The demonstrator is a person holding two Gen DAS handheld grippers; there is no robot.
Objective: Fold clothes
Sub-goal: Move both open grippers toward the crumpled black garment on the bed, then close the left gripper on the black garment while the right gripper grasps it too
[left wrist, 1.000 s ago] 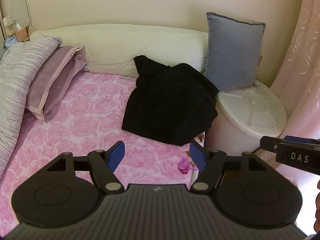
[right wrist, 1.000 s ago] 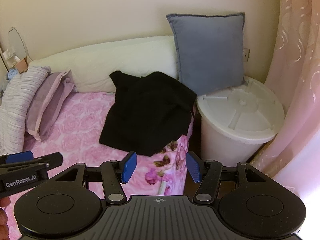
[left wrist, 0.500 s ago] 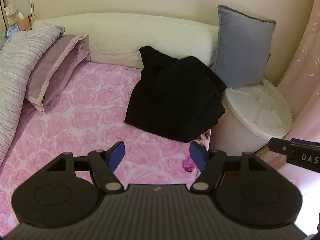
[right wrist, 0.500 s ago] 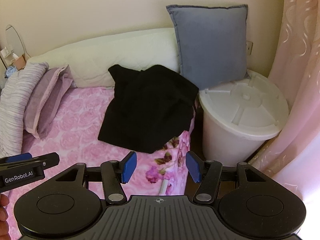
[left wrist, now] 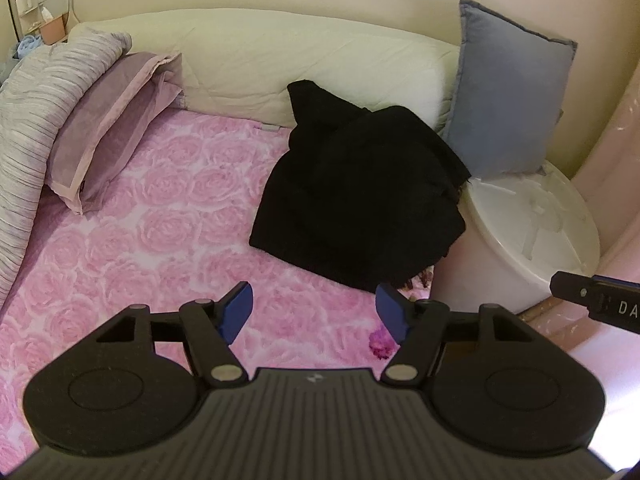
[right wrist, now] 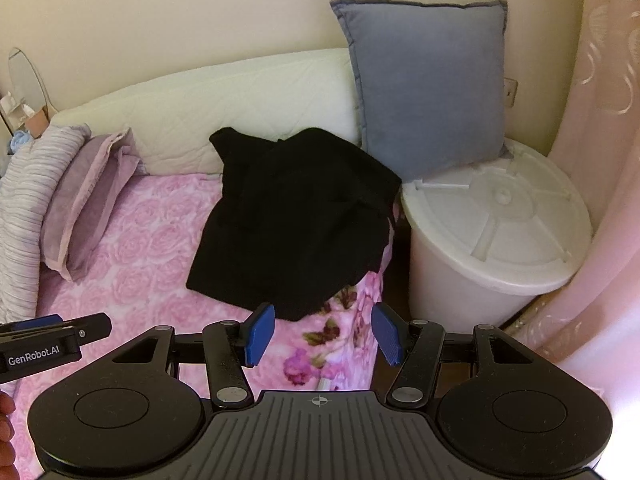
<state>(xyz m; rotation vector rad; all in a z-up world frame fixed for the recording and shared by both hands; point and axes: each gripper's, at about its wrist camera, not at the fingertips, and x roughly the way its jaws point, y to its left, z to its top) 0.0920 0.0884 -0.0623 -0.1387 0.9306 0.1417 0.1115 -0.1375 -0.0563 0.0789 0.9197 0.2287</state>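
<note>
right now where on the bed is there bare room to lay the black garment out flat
The pink bedspread lies bare between the purple pillow and the black garment, and on toward the camera. It is crowded on the right: the garment sits at the bed's edge beside the white bin and grey cushion.

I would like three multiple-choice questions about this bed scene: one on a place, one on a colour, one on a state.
1. Where does the grey cushion stand?
A. on the bin lid
B. on the floor
C. under the garment

2. What colour is the garment?
A. white
B. black
C. red

3. How is the garment?
A. neatly folded
B. hanging up
C. crumpled in a heap

Answers: 1 A, its lower edge rests on the white bin; 2 B, it is dark against the pink bedspread; 3 C, it lies bunched and uneven.
</note>
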